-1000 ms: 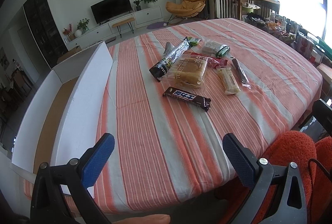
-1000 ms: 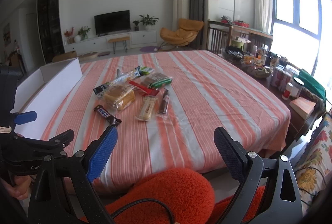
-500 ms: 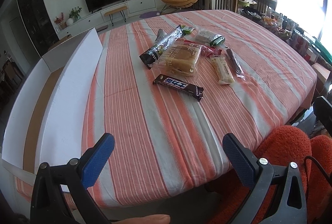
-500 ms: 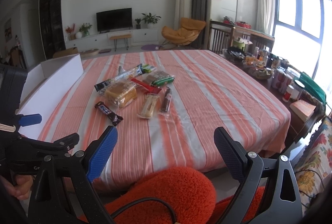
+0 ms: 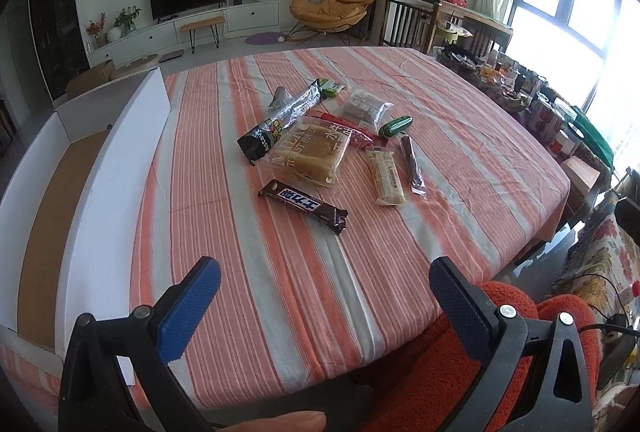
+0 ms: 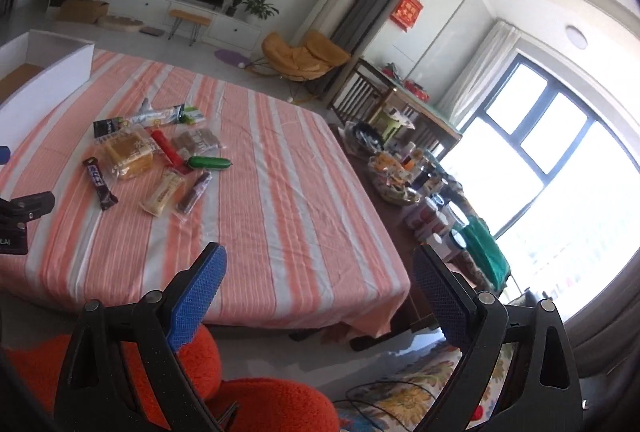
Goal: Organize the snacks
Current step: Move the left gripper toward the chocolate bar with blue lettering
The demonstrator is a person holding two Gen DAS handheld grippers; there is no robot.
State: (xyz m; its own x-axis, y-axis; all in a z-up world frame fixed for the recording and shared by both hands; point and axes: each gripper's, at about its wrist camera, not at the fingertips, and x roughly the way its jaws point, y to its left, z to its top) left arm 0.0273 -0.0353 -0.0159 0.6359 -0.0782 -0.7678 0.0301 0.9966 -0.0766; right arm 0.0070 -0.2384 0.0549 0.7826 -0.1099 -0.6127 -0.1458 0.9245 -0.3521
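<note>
On the striped cloth of the bench [image 5: 460, 136] lie nine snacks in one loose group. There is one chocolate bar [image 5: 303, 206], one bag of toast bread [image 5: 312, 154], one long black packet [image 5: 280, 122], one pale wafer bar [image 5: 386, 176], one thin dark stick [image 5: 412, 166], one red stick [image 5: 346, 126], one green roll [image 5: 395, 125], one clear bag of brown biscuits [image 5: 362, 107] and one small green packet [image 5: 333, 88]. One white box [image 5: 112, 168] stands at the left edge; nothing is seen inside it. The left gripper [image 5: 324, 294] and the right gripper [image 6: 318, 282] both hang before the near edge of the bench, each with fingers wide apart and holding nothing.
</note>
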